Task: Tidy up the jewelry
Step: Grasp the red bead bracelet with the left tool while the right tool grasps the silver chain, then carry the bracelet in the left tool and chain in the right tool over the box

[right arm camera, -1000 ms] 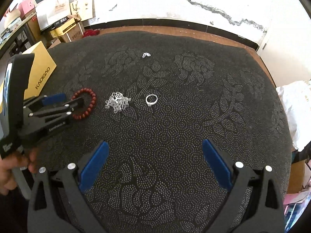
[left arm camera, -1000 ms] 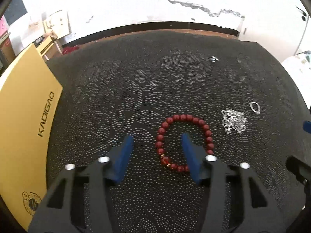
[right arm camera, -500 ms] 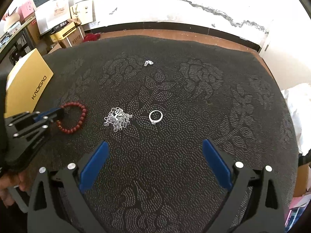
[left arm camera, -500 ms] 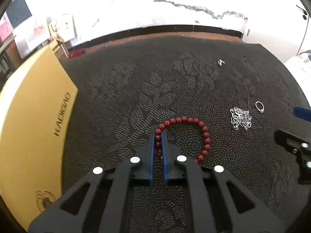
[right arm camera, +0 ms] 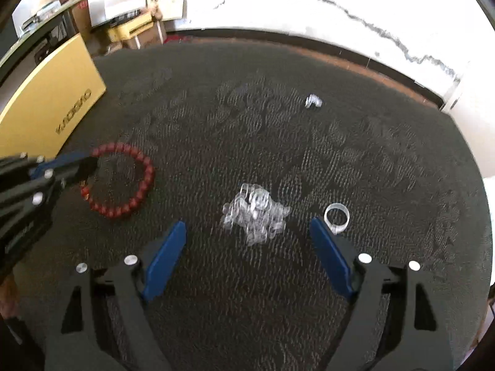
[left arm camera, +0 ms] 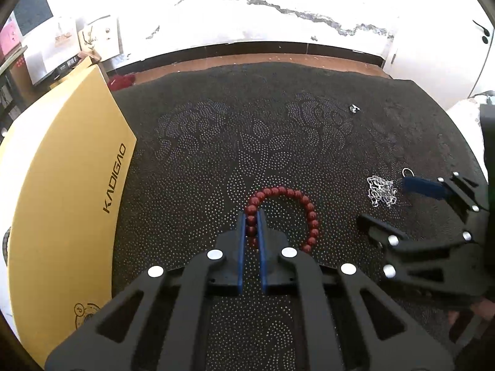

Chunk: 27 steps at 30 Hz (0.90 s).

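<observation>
The dark patterned surface lies bare across its far half, broken only by a small silver piece. On the left a yellow box walls off the edge. Near the front, the red bead bracelet, silver chain pile and ring sit close together, leaving narrow gaps.

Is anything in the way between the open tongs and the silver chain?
Nothing visible. The right tongs are open, with the chain lying on bare cloth just ahead between their tips. The ring sits off to the right side.
</observation>
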### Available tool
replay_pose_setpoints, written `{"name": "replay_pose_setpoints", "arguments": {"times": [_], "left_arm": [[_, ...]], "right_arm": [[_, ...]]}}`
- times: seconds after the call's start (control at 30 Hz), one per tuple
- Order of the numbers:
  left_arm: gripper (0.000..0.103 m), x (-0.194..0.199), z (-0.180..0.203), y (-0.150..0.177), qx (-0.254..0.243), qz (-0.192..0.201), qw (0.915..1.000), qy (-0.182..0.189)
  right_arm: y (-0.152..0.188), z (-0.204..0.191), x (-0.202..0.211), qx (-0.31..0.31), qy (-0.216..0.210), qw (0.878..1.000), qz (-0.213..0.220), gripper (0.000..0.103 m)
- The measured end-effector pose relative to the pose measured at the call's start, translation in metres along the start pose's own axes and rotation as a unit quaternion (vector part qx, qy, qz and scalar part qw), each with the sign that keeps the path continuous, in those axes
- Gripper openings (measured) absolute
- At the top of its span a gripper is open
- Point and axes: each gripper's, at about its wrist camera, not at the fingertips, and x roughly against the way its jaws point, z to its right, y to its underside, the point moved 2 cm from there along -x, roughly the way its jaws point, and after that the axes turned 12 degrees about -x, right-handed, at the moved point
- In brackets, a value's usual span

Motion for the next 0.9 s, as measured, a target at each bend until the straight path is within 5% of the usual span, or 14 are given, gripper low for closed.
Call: {"name": "replay_pose_setpoints", "arguments": {"times": [0.17, 0.23, 0.3, 0.37, 0.43, 0.9], "left_arm": [[0.007, -0.003, -0.004, 0.002, 0.006, -0.005, 0.9999, 0.009], [0.007, -0.005, -0.002, 0.002, 0.008, -0.008, 0.9999, 0.012], [0.007, -0.005, -0.002, 0.002, 0.009, -0.008, 0.9998, 0.015], [0.007, -0.004, -0.001, 0.001, 0.007, -0.007, 0.9999, 0.014], [0.007, -0.004, 0.000, 0.000, 0.007, -0.007, 0.9998, 0.015], [0.007, 0.028, 0.004, 0.000, 0.008, 0.005, 0.9999, 0.014]], "right_arm": [[0.000, 0.000, -0.001, -0.002, 0.001, 1.000, 0.001, 0.079], [0.001, -0.001, 0.002, -0.002, 0.000, 1.000, 0.003, 0.066], [0.001, -0.003, 0.005, 0.002, -0.006, 1.000, 0.003, 0.036], [0.001, -0.004, 0.005, 0.004, -0.009, 1.000, 0.001, 0.030], [0.001, -0.007, 0.005, 0.004, -0.016, 1.000, -0.002, 0.012], [0.000, -0.017, 0.062, 0.003, -0.009, 1.000, 0.019, 0.009]]}}
